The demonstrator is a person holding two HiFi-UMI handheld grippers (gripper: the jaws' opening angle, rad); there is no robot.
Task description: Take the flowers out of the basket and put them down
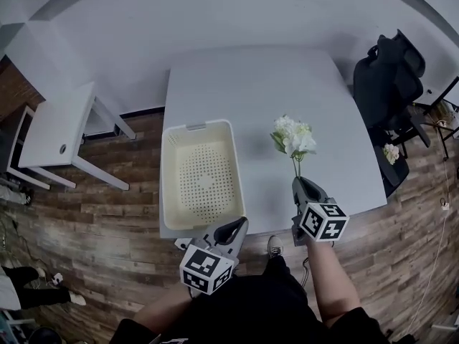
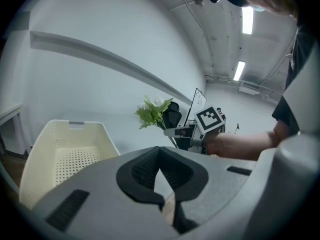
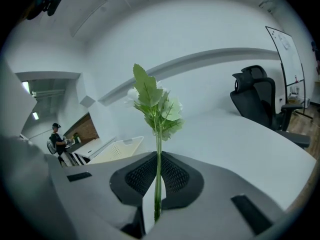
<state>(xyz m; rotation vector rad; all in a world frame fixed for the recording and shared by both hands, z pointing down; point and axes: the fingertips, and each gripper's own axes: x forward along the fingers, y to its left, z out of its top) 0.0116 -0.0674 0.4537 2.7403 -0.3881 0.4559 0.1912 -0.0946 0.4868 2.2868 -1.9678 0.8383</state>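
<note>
The right gripper [image 1: 300, 181] is shut tight on the thin green stem of the flowers [image 1: 292, 137]. The stem stands straight up between its two fingers, and the white blooms and green leaves stick out past the tips. The flowers are out of the basket [image 1: 164, 185] and up in the air over the white table [image 1: 287, 77], to the right of the basket. The basket is cream with little holes in its bottom. It sits near the front edge of the table, and nothing is in it. The left gripper [image 1: 237, 228] is low by the front corner of the basket, not touching it. Its fingers are together and hold nothing. A black chair [image 1: 387, 84] stands past the right side of the table.
</note>
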